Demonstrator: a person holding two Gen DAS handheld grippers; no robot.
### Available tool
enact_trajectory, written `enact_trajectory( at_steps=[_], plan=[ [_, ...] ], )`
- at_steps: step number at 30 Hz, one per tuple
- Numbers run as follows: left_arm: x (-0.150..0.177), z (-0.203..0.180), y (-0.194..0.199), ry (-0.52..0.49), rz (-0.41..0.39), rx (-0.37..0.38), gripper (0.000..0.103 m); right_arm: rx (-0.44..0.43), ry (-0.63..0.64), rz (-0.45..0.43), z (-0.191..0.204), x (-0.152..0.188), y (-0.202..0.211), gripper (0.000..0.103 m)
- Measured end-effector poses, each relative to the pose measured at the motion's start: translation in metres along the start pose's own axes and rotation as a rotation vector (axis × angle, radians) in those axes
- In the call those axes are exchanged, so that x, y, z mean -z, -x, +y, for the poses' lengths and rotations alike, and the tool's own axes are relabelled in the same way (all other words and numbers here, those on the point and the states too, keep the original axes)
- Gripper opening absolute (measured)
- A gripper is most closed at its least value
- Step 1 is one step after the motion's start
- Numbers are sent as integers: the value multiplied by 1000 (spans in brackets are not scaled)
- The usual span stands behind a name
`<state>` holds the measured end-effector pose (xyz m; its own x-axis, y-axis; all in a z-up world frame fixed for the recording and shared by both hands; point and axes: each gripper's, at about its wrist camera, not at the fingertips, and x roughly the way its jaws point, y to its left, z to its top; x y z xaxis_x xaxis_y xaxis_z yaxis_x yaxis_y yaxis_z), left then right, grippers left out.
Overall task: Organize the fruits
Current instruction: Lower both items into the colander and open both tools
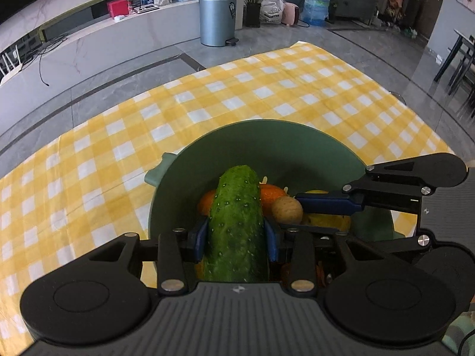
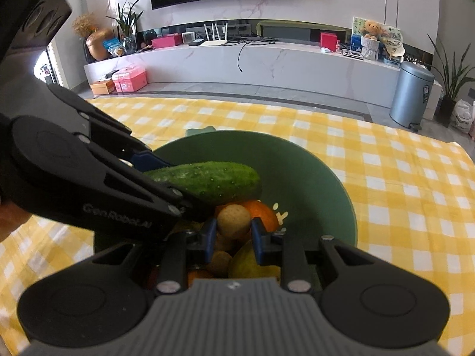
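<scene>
Gripped mid-body by the left gripper (image 1: pixel 236 234), the cucumber (image 1: pixel 236 222) seems stiff, slick; at three o'clock, a longan (image 2: pixel 233 221) is pinched by the right gripper (image 2: pixel 233 237).

The left black two-finger gripper with blue pads (image 1: pixel 236 237) angles steeply downward, its jaws clamped on both sides of a bumpy green cucumber (image 1: pixel 234 222). The right black two-finger gripper with blue pads (image 2: pixel 232 237) tilts down beside it, fingers pinching a small round tan fruit (image 2: pixel 233 221). The two grippers sit close together, the left one's linkage crossing the right wrist view.
</scene>
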<state>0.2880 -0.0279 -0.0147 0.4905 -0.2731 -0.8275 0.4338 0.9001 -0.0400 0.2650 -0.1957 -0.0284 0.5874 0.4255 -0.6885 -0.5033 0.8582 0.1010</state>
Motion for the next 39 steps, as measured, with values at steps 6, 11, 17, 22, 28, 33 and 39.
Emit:
enact_trajectory(
  at_steps=[6, 11, 17, 22, 28, 33, 39],
  plan=[
    [5, 3, 13, 28, -33, 21, 55, 4, -10, -5, -3, 0, 4, 22],
    [11, 2, 30, 48, -74, 36, 62, 1, 25, 13, 3, -2, 4, 22],
    [17, 9, 60, 123, -148, 66, 67, -2, 108, 55, 15, -8, 2, 22],
    [21, 15, 78, 184, -178, 53, 68, 19, 172, 109, 25, -11, -7, 22],
    [34, 22, 86, 229, -155, 13, 68, 24, 182, 145, 33, -10, -9, 22],
    [45, 21, 93, 237, -155, 1, 68, 29, 154, 137, 34, -11, -1, 35],
    [60, 0, 114, 192, -203, -38, 68, 58, 125, 72, 36, -11, 30, 45]
  ],
)
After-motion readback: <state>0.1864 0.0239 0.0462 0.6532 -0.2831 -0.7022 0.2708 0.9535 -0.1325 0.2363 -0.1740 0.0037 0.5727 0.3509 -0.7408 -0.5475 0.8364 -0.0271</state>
